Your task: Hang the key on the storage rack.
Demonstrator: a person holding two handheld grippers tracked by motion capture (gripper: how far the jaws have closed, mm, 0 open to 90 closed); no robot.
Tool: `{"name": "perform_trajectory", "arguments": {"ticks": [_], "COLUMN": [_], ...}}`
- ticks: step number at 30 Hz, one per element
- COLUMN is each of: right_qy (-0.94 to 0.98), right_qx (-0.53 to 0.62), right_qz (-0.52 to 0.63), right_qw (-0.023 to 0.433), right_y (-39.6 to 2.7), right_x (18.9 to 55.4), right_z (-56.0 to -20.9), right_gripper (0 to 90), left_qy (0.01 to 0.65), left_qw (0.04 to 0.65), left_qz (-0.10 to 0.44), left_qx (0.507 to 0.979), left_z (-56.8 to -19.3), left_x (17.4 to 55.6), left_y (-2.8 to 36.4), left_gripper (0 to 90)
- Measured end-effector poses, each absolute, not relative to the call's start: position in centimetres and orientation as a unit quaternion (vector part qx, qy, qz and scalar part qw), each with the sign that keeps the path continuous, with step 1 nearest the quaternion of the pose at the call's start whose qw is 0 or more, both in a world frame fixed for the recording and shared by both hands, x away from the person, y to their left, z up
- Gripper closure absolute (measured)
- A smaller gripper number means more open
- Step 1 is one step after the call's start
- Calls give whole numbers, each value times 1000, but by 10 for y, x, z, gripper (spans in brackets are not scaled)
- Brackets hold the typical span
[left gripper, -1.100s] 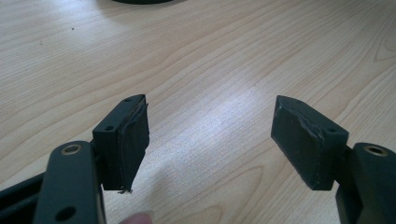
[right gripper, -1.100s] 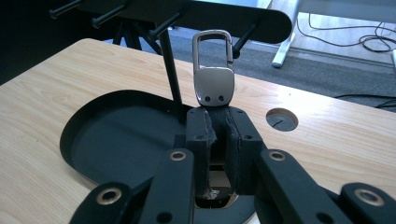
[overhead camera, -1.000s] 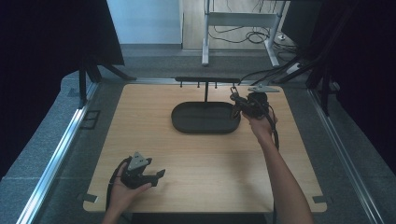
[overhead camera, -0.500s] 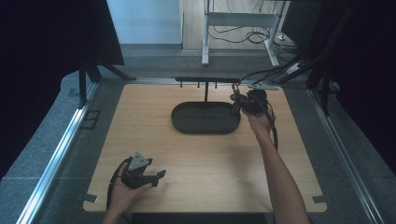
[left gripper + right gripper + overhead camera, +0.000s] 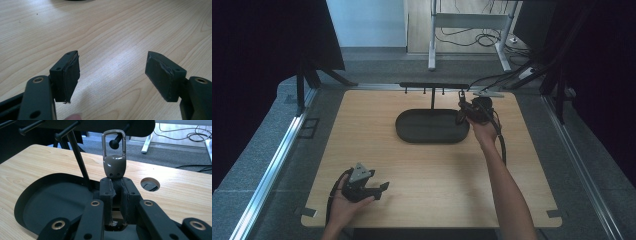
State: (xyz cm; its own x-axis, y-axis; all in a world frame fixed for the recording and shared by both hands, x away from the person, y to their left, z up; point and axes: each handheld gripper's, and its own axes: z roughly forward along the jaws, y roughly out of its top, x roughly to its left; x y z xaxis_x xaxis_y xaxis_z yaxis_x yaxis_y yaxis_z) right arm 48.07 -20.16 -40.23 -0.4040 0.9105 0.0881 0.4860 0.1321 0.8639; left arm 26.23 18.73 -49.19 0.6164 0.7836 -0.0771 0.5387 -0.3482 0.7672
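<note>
Keyring-style taupe plastic fob with a silver metal carabiner loop [image 5: 114,157] is clenched upright in the right tongs [image 5: 117,195], its lower end pinched between the two black pads while the rounded body and the loop stand clear above them. In the right gripper view the loop sits at about 12 o'clock from the pads, and the knobbed tip of a black metal hanging peg [image 5: 115,143] shows inside the loop opening; from this angle I cannot tell whether the loop is already threaded on that peg or only lined up in front of it. The peg belongs to a black stand with a horizontal bar on a thin post [image 5: 432,86], which rises from a black oval tray base [image 5: 432,126] at the 12 o'clock part of the light wooden tabletop [image 5: 432,175]; the right tongs in the high view [image 5: 460,111] are at the tray's 3 o'clock end, just under the bar. The left tongs [image 5: 112,72] are released, jaws wide apart over bare wood, held low near the tabletop's 7 o'clock corner. My guess is the fob is meant for the peg. The risk is a hold on only the fob's lower end: a nudge of loop against the peg knob could pivot or slip the fob, and letting go before it is seated would drop it into the tray.
</note>
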Motion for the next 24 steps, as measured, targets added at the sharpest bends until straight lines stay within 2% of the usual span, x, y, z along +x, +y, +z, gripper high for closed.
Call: {"name": "perform_trajectory", "arguments": {"ticks": [14, 15, 17, 24], "right_qy": [719, 720, 724, 737], "right_qx": [487, 486, 477, 457], "right_qz": [435, 436, 441, 442], "right_qw": [236, 236, 230, 230], "right_y": [-199, -199, -199, -199], "right_x": [481, 481, 480, 471], "right_z": [-407, -407, -406, -400], "right_gripper": [792, 779, 698, 640], "left_qy": [409, 409, 410, 407], "left_qw": [399, 399, 399, 398], "left_qz": [155, 155, 153, 154], "left_qx": [806, 806, 805, 808], "left_z": [-490, -490, -490, -489], "left_x": [262, 262, 261, 261], "left_y": [188, 188, 188, 187], "left_gripper": [282, 282, 282, 282]}}
